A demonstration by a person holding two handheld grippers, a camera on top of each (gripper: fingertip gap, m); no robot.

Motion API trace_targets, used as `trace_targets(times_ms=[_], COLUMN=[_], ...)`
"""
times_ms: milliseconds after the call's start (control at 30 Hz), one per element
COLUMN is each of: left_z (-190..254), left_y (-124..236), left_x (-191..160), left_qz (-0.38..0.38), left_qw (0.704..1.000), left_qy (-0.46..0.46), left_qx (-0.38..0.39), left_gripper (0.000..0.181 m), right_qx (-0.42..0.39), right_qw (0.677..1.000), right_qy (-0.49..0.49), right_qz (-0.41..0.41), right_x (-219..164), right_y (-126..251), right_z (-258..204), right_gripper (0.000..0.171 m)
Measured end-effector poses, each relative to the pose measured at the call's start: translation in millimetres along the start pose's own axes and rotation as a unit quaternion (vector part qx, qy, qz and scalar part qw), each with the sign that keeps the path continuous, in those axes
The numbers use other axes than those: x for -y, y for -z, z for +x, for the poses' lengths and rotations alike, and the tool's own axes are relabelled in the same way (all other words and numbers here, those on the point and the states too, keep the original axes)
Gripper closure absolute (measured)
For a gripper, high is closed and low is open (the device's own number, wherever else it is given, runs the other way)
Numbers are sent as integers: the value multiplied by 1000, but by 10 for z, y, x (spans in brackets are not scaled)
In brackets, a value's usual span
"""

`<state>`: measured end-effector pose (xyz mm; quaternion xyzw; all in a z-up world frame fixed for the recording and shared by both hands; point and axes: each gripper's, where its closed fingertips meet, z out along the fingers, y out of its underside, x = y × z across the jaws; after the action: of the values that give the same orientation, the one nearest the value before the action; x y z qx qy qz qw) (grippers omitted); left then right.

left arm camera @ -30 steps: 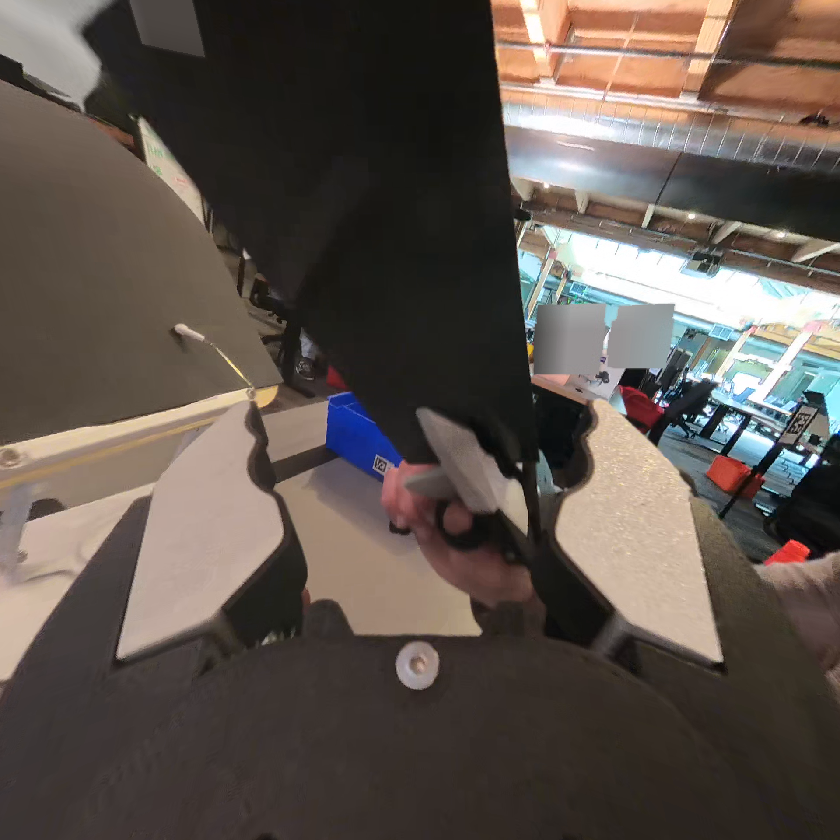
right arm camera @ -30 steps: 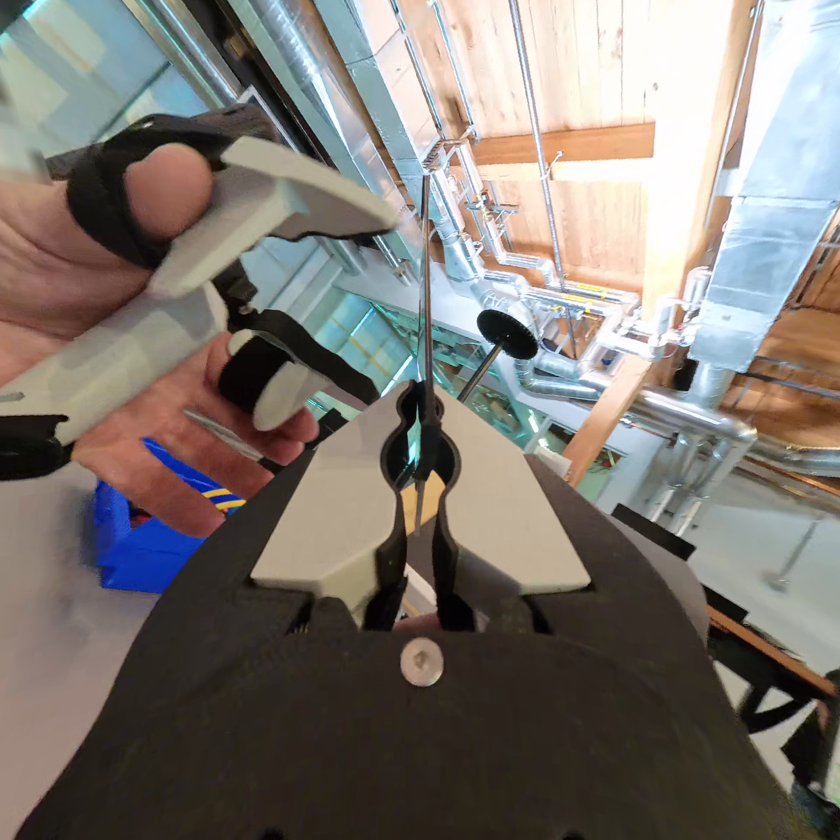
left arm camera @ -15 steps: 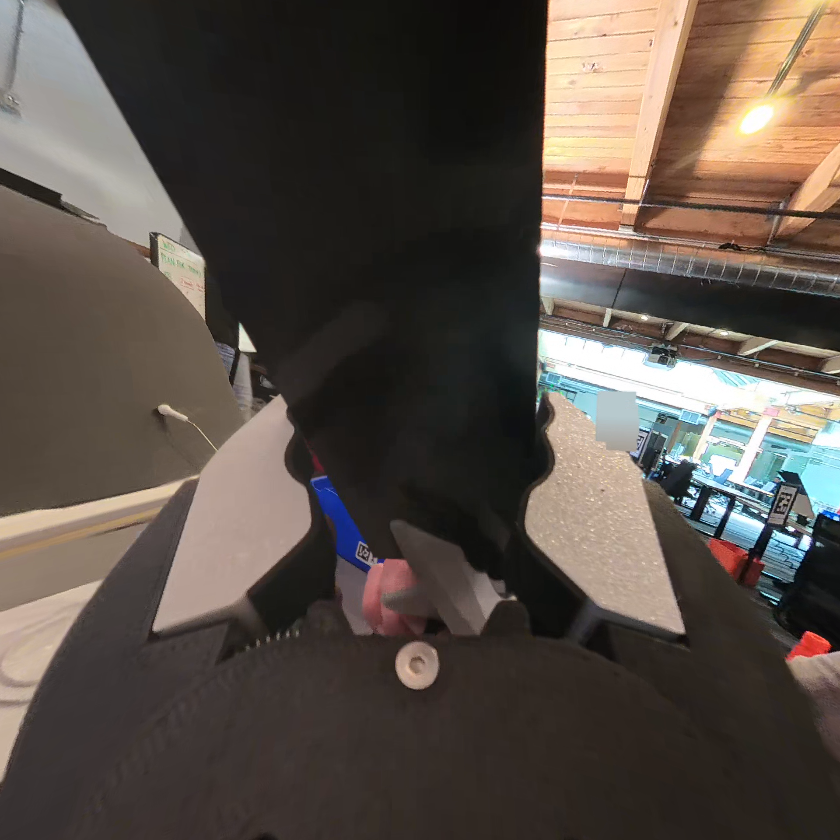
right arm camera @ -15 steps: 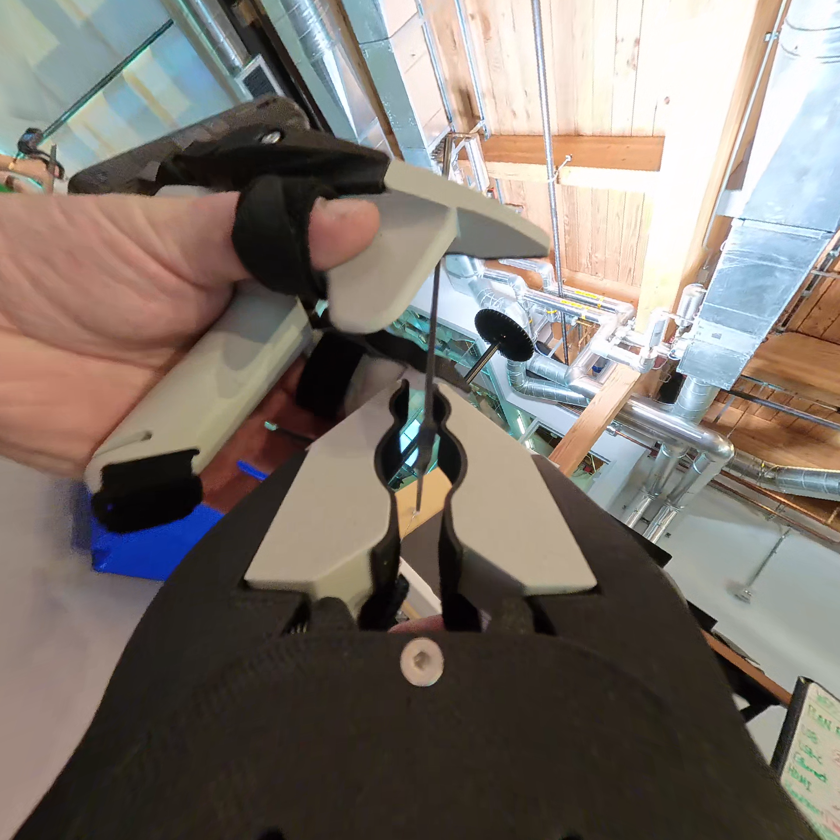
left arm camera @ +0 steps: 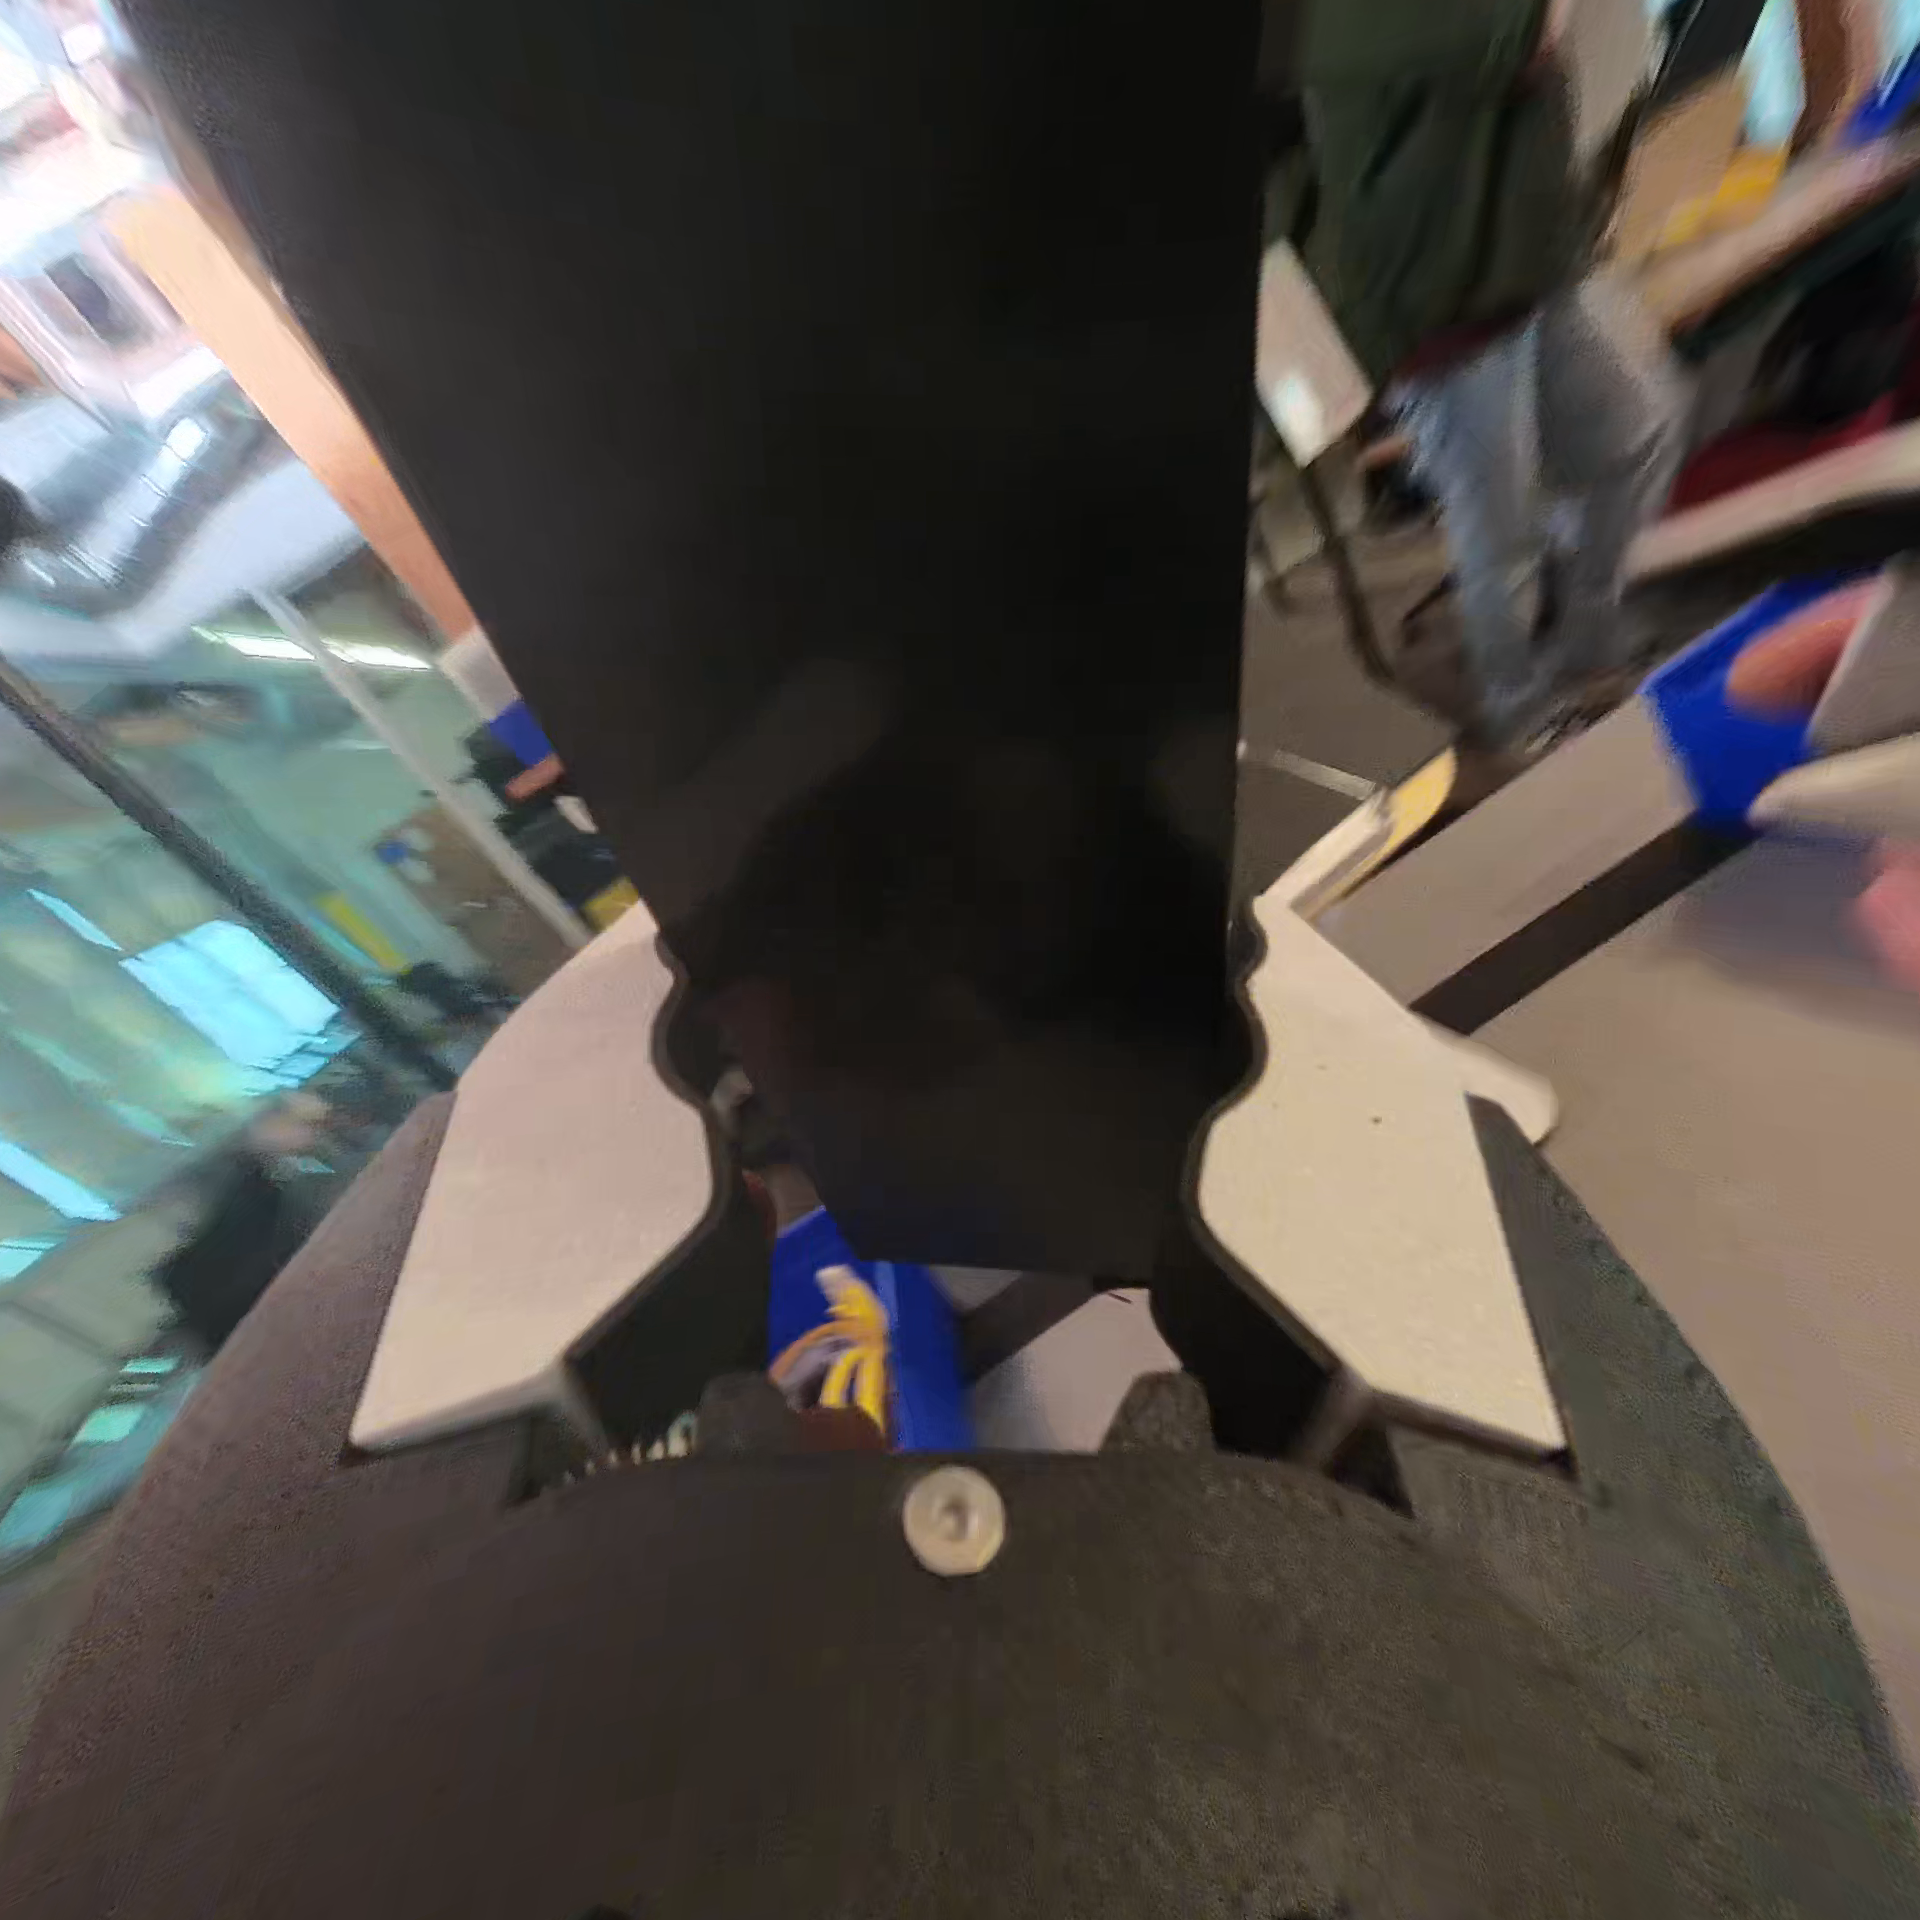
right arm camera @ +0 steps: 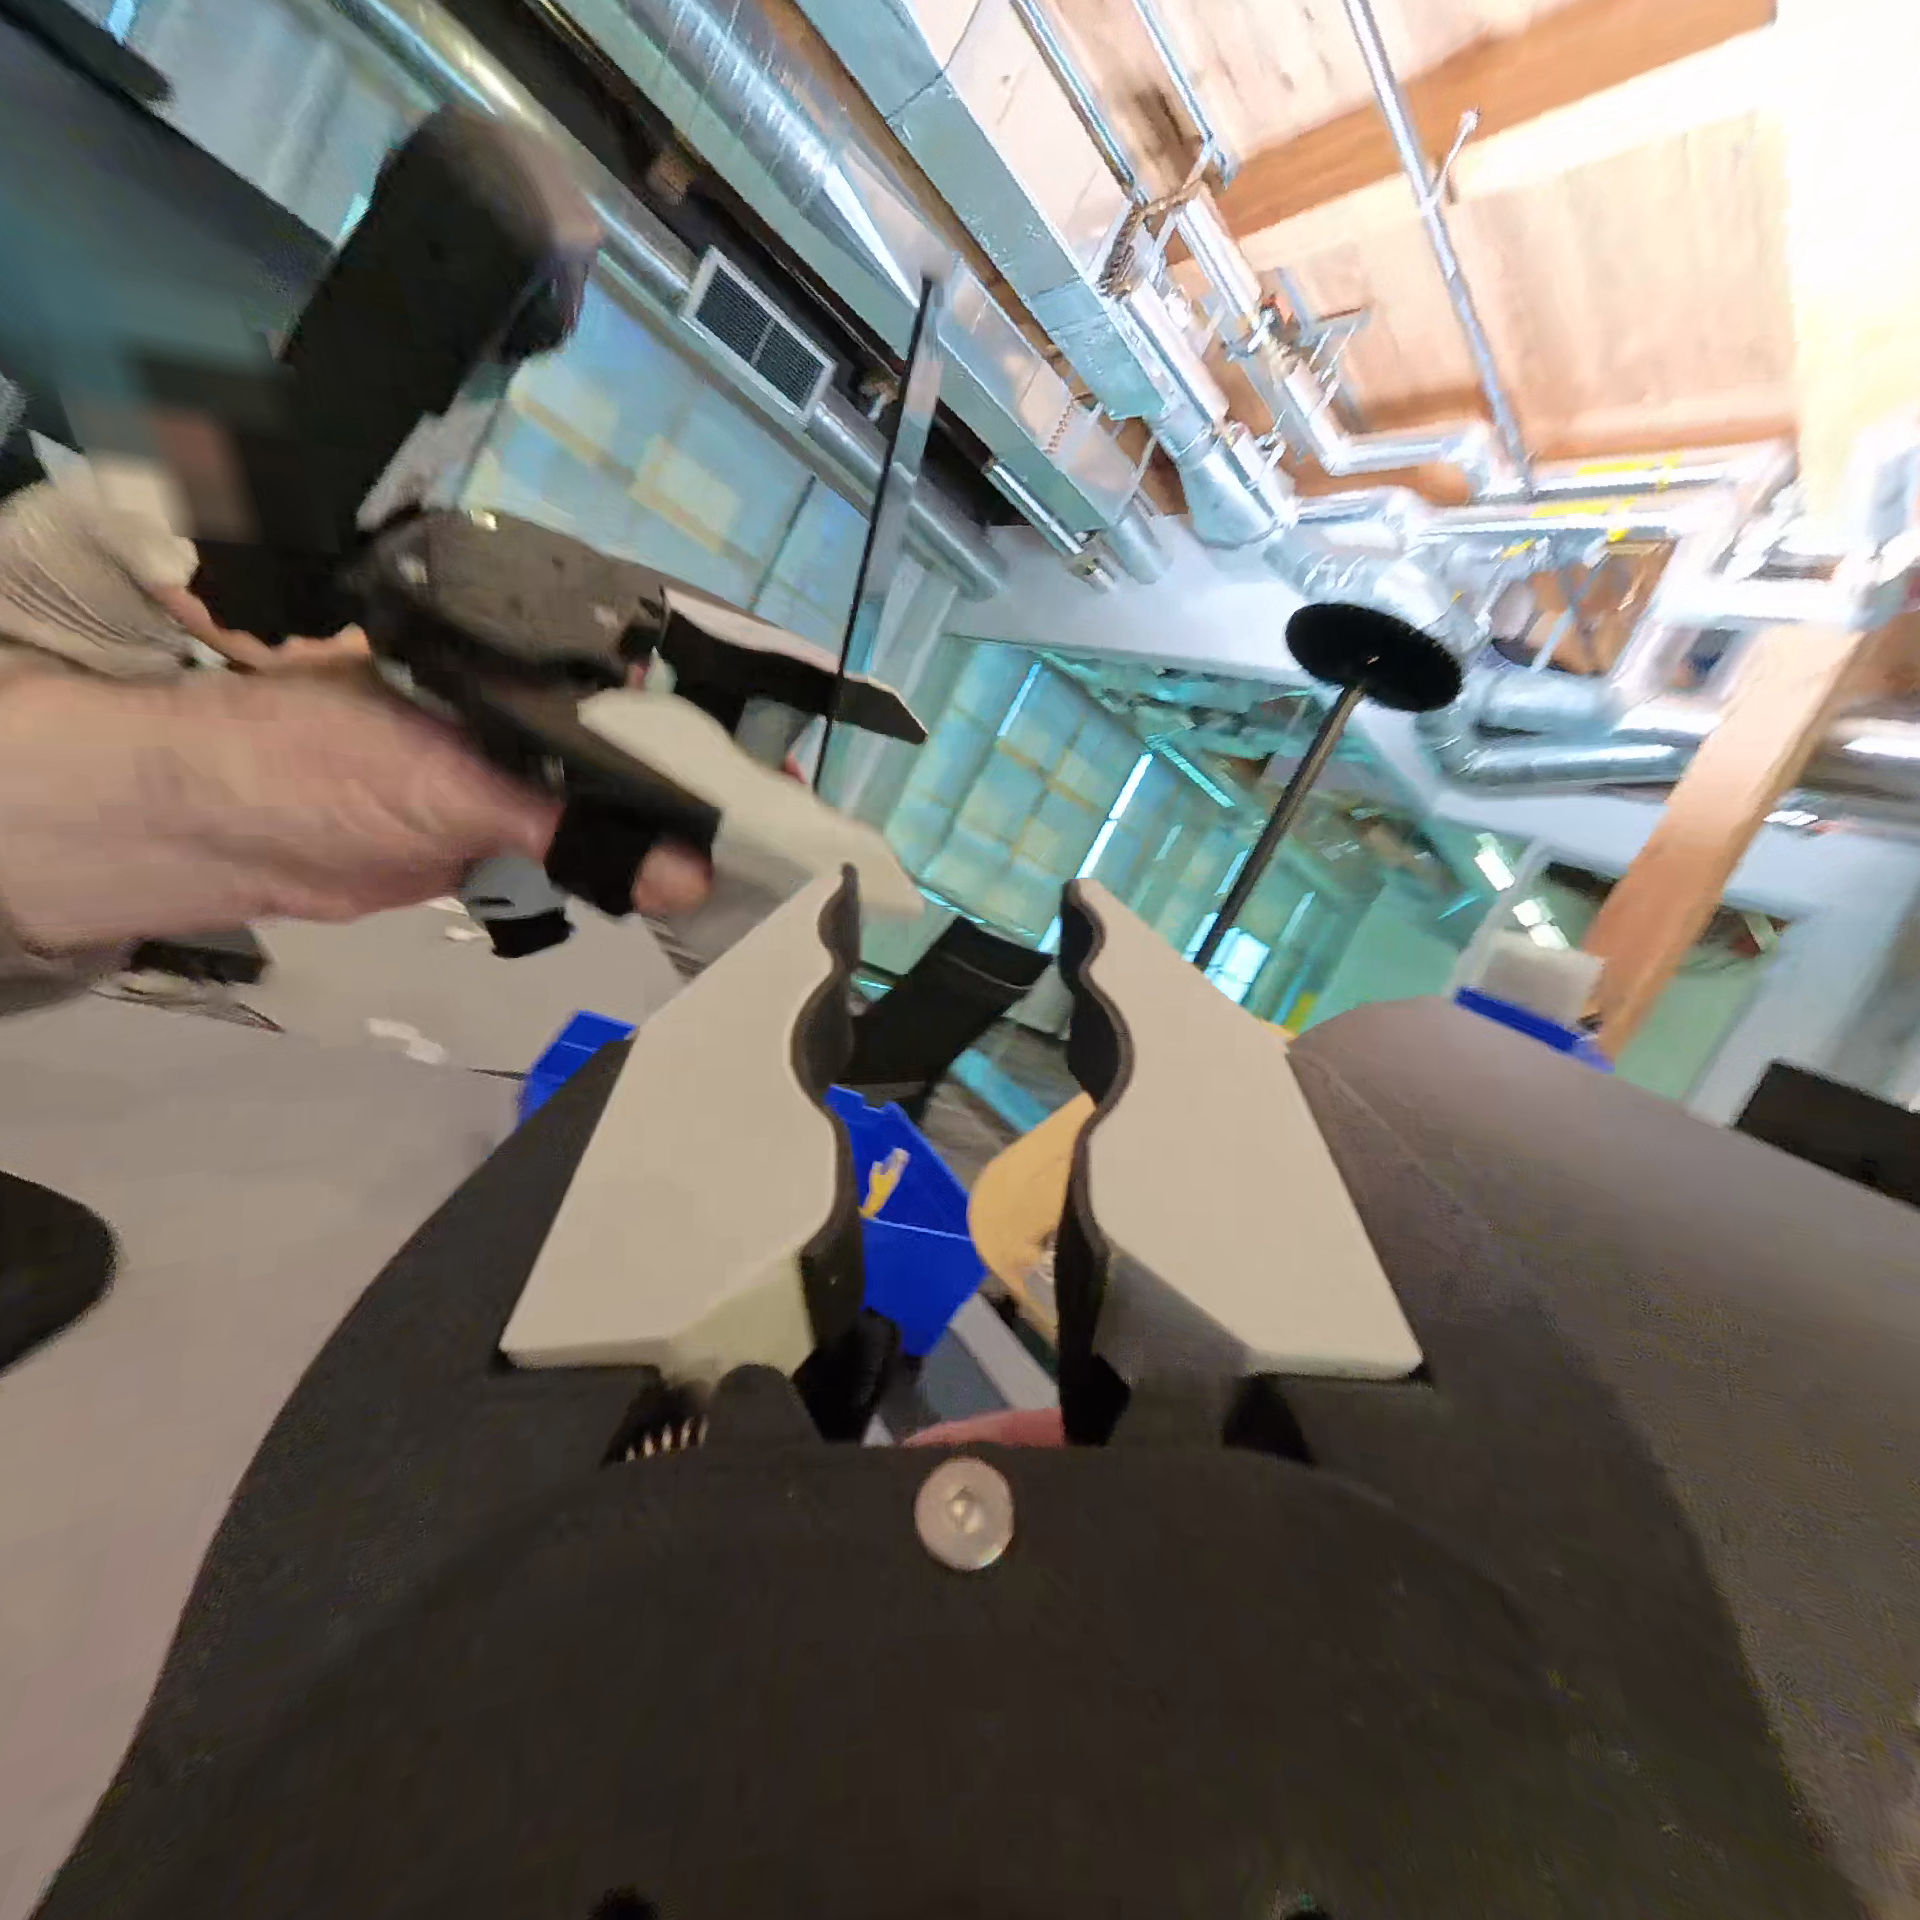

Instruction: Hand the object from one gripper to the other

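Clamped on a flat black sheet (left arm camera: pixel 831 468), the left gripper (left arm camera: pixel 956 1049) holds its lower edge between both grey fingers. That broad sheet hides most of the left wrist view; the right wrist view shows it edge-on as a thin dark line (right arm camera: pixel 873 520) rising from the left gripper (right arm camera: pixel 769 748). The right gripper (right arm camera: pixel 961 997) stands released, jaws apart, with nothing between them. Beyond it on the grey table (right arm camera: pixel 208 1143) sits a blue plastic bin (right arm camera: pixel 914 1226) with something yellow inside, too blurred to identify
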<state>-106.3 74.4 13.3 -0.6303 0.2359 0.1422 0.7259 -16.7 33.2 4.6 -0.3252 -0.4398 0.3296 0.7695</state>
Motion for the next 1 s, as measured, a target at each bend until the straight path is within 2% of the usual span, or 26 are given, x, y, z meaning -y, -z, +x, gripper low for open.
trace_targets(times_ms=[67,167,300,433,500,633,733,833,867,933,1000], left_z=[91,259,616,790,849,871,907,819,776,829,921], left_y=[-28,-73,-116,-135,-149,-187,-188,-115,-70,44,150], left_x=[-49,-83,-70,2,13,46,74,119,142,161,212], left_qz=[-26,-41,-34,-36,-42,-33,-35,-34,-29,-24,3], left_qw=[994,969,972,964,964,966,972,986,990,994,976], left_qy=[-102,-239,-230,-263,-261,-257,-231,-160,-126,-9,114], left_qx=[21,40,-18,-7,-5,5,-21,-43,-48,-110,-185], left_gripper=[87,87,87,88,88,87,92,92,94,102,98], right_qx=[14,31,40,-8,-12,-15,-17,-26,-19,13,60], right_qw=[1000,999,998,999,999,998,995,986,981,969,951], right_qy=[-15,-41,-46,-49,-39,-62,-96,-155,-178,-219,-263], right_qz=[-3,-12,-15,4,6,13,27,51,74,114,152], right_x=[56,104,33,28,32,57,65,86,144,261,386], right_y=[-7,-19,-30,-13,-14,-8,29,111,157,240,329], right_z=[-6,-2,-23,77,49,55,157,394,460,545,583], right_gripper=[122,116,118,140,164,170,171,171,171,171,171])
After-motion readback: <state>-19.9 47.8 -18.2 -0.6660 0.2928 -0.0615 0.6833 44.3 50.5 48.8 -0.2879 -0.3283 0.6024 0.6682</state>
